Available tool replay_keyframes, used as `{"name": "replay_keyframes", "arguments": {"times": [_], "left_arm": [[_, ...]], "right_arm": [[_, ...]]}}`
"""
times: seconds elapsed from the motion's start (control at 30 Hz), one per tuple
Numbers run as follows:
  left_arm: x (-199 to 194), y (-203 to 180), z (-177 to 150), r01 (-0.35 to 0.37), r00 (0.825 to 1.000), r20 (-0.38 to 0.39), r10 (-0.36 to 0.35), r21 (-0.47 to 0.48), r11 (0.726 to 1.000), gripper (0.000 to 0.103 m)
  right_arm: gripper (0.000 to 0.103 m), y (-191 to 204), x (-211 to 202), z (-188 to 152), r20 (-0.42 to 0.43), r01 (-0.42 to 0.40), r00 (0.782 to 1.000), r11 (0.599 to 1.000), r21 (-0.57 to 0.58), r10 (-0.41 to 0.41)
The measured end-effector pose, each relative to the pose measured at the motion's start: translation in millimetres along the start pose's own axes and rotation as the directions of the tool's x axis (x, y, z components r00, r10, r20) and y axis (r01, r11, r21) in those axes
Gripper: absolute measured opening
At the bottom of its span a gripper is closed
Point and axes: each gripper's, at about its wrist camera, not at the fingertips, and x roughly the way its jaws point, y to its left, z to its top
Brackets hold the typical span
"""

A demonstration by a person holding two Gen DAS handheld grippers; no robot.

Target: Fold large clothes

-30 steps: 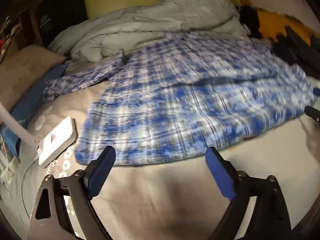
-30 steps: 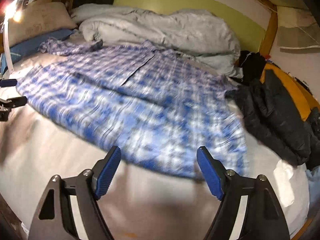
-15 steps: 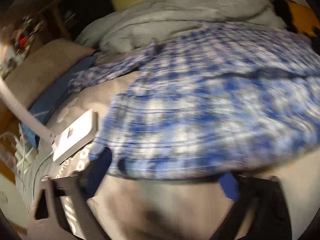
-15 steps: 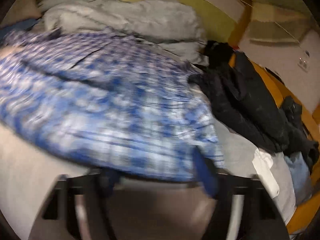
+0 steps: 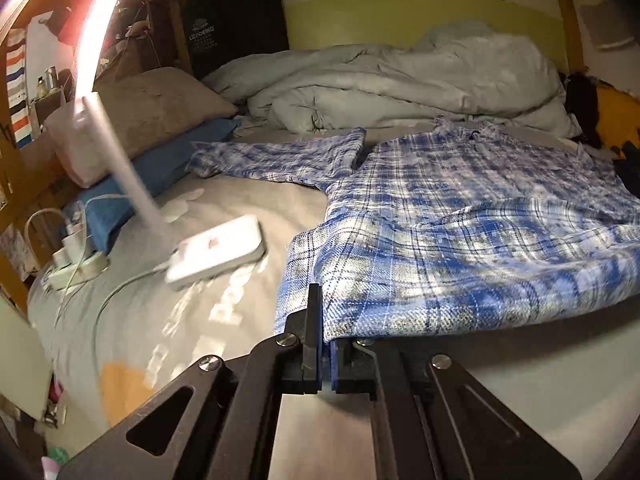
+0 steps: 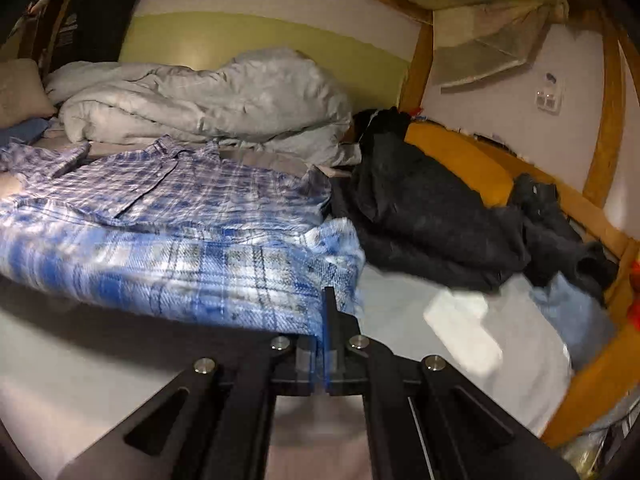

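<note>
Left tongs (image 5: 325,336) clenched on the near hem of the blue plaid shirt (image 5: 472,240), at its left corner; right tongs (image 6: 323,320) clenched on the same hem, right corner. Hem lifted off the bed (image 5: 240,216), the rest of the shirt spread ahead of both tongs. White lamp base (image 5: 218,254) left of the left tongs. Dark jacket (image 6: 432,216) right of the right tongs; grey duvet (image 6: 208,100) beyond.

Shirt (image 5: 460,216) on bed (image 5: 248,208), duvet (image 5: 400,80) behind.
</note>
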Motion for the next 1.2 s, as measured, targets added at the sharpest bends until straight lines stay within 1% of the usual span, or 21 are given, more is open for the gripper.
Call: {"name": "replay_keyframes", "arguments": {"times": [0.07,0.1,0.17,0.23,0.3,0.37,0.4,0.47,0.5,0.57,0.63,0.7,0.77,0.83,0.93,1.1,1.2], "left_arm": [[-17.4,7.6,-15.2,0.02,1.0,-0.006,-0.02,0.016,1.0,0.003],[-23.4,9.6,-20.5,0.023,1.0,-0.012,-0.022,0.03,0.999,0.003],[-33.4,11.7,-30.6,0.025,0.999,-0.029,-0.023,0.05,0.998,0.003],[-37.5,9.2,-37.3,0.032,0.998,-0.054,-0.028,0.074,0.997,0.003],[-30.6,4.4,-38.0,0.01,0.997,-0.079,-0.002,0.099,0.995,0.003],[-18.2,2.9,-34.3,-0.01,0.993,-0.118,0.023,0.108,0.994,0.003],[-12.2,4.9,-28.9,-0.007,0.989,-0.143,0.02,0.09,0.996,0.004],[-2.0,7.8,-13.3,0.016,0.985,-0.174,-0.009,0.04,0.999,0.004],[4.1,5.3,-2.4,0.025,0.983,-0.182,-0.018,0.037,0.999,0.004],[17.1,-0.6,17.5,0.023,0.982,-0.188,-0.013,0.047,0.999,0.004],[32.5,-8.2,39.5,0.011,0.983,-0.182,0.0,0.059,0.998,0.004],[50.0,-16.3,57.5,-0.009,0.982,-0.19,0.025,0.081,0.997,0.004],[73.1,-24.5,70.2,-0.001,0.974,-0.223,0.026,0.111,0.994,0.004],[95.1,-31.9,78.0,0.003,0.965,-0.261,0.035,0.143,0.99,0.004],[120.6,-42.5,83.8,-0.008,0.959,-0.275,0.06,0.188,0.982,0.004],[156.2,-55.2,88.4,-0.007,0.951,-0.301,0.072,0.213,0.977,0.005],[169.4,-59.0,85.8,-0.015,0.947,-0.311,0.078,0.2,0.98,0.005]], "right_arm": [[0.001,-5.3,-11.1,-11.3,-0.033,-0.037,0.999,0.999,-0.002,0.037],[0.001,-6.0,-19.3,-21.1,-0.046,-0.042,0.998,0.999,-0.022,0.041],[0.001,-7.0,-22.9,-29.3,-0.06,-0.05,0.997,0.998,-0.04,0.047],[0.001,-5.4,-22.1,-32.8,-0.089,-0.079,0.993,0.996,-0.043,0.075],[0.002,-5.1,-17.6,-31.1,-0.109,-0.091,0.99,0.995,-0.038,0.087],[0.002,-4.3,-11.6,-25.2,-0.132,-0.096,0.987,0.995,-0.041,0.09],[0.002,-4.0,-8.2,-20.2,-0.15,-0.108,0.984,0.993,-0.042,0.101],[0.002,-3.9,0.8,-4.7,-0.177,-0.14,0.976,0.989,-0.045,0.13],[0.002,-4.3,8.0,5.4,-0.188,-0.146,0.973,0.988,-0.046,0.135],[0.002,-2.1,18.8,18.6,-0.201,-0.149,0.97,0.988,-0.051,0.136],[0.002,10.6,32.3,35.7,-0.177,-0.095,0.981,0.989,-0.118,0.073],[0.002,24.1,45.7,46.7,-0.153,-0.068,0.987,0.982,-0.175,0.041],[0.002,27.0,66.8,54.7,-0.169,-0.063,0.985,0.985,-0.162,0.035],[0.002,26.4,91.3,60.9,-0.211,-0.08,0.976,0.99,-0.118,0.054],[0.002,29.4,120.3,64.2,-0.259,-0.09,0.964,0.991,-0.101,0.061],[0.002,38.7,147.6,63.6,-0.285,-0.092,0.957,0.99,-0.111,0.057],[0.002,41.0,158.5,66.9,-0.283,-0.111,0.956,0.99,-0.089,0.082]]}}
